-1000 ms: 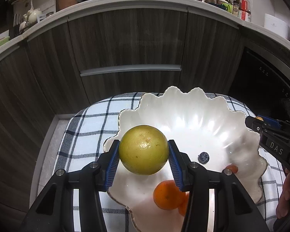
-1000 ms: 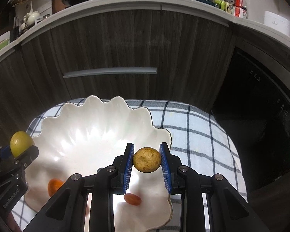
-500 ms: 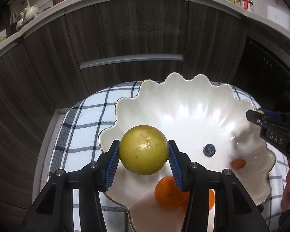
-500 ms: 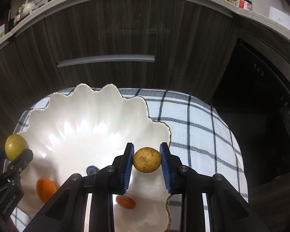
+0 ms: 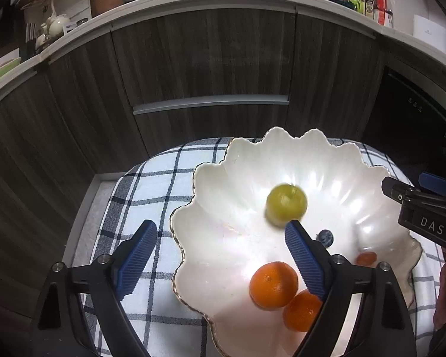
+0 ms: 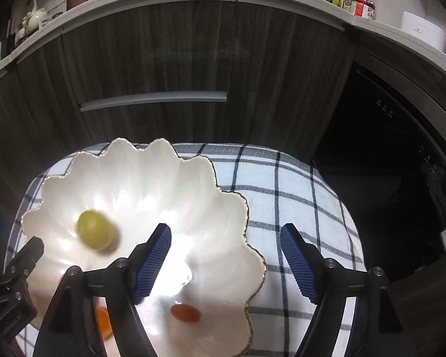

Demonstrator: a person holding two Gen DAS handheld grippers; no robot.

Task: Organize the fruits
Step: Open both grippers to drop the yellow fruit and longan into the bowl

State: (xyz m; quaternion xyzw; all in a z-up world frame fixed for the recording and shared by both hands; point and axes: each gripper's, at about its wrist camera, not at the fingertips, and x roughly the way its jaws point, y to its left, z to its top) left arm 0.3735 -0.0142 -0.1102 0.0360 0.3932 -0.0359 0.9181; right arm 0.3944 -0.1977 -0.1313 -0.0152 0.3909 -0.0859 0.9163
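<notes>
A white scalloped bowl (image 5: 336, 160) (image 6: 139, 160) sits on a checked cloth. A yellow-green round fruit (image 5: 286, 203) (image 6: 95, 233), blurred, lies loose inside it. Two oranges (image 5: 273, 285), a blueberry (image 5: 326, 237) and a small red tomato (image 5: 366, 258) (image 6: 185, 312) also lie in the bowl. My left gripper (image 5: 220, 258) is open and empty over the bowl's left rim. My right gripper (image 6: 226, 257) is open and empty over the bowl's right rim. The small brown fruit it held does not show in either view.
The black-and-white checked cloth (image 5: 151, 178) (image 6: 297, 196) covers a small table. Dark wood cabinets (image 5: 211, 65) with a grey handle stand close behind. A dark oven front (image 6: 401, 154) is at the right. The counter above carries bottles and a pan.
Both grippers have opened. The yellow-green fruit has left my left gripper and dropped into the bowl. The small brown fruit has left my right gripper.
</notes>
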